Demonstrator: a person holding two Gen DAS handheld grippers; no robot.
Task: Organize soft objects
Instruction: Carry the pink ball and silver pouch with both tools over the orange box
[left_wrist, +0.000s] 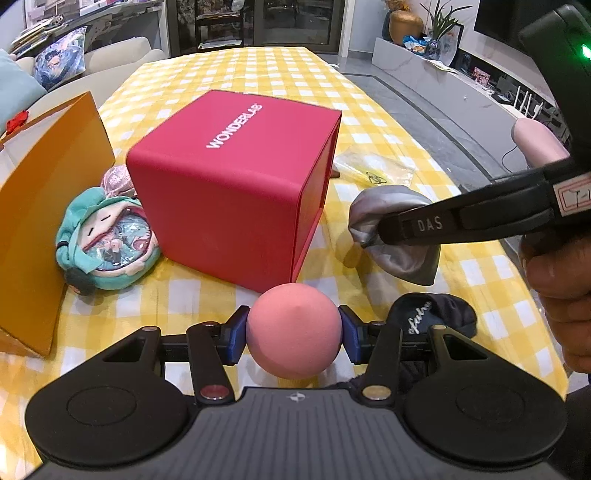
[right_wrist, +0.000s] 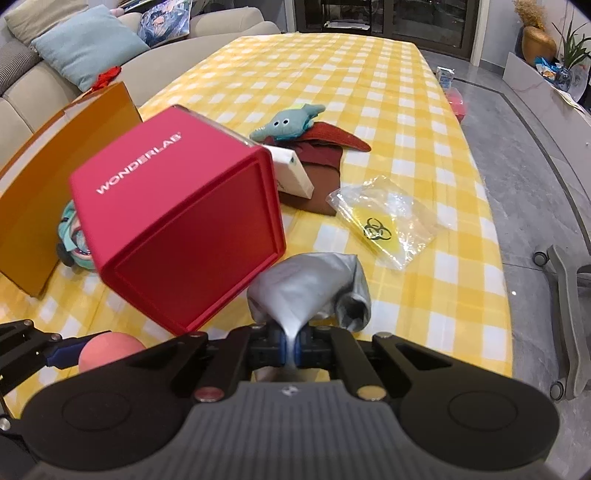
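The left tool (left_wrist: 293, 334) clamps the pink ball (left_wrist: 293, 330), which could squirt free; the right tool (right_wrist: 291, 341) pinches only a corner of the grey cloth (right_wrist: 314, 288), which may slip.

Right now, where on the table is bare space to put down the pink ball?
Free: the far end of the tablecloth, beyond the elephant toy, and the right strip past the plastic bag. Crowded: between the red box and orange bag, where the plush doll lies.
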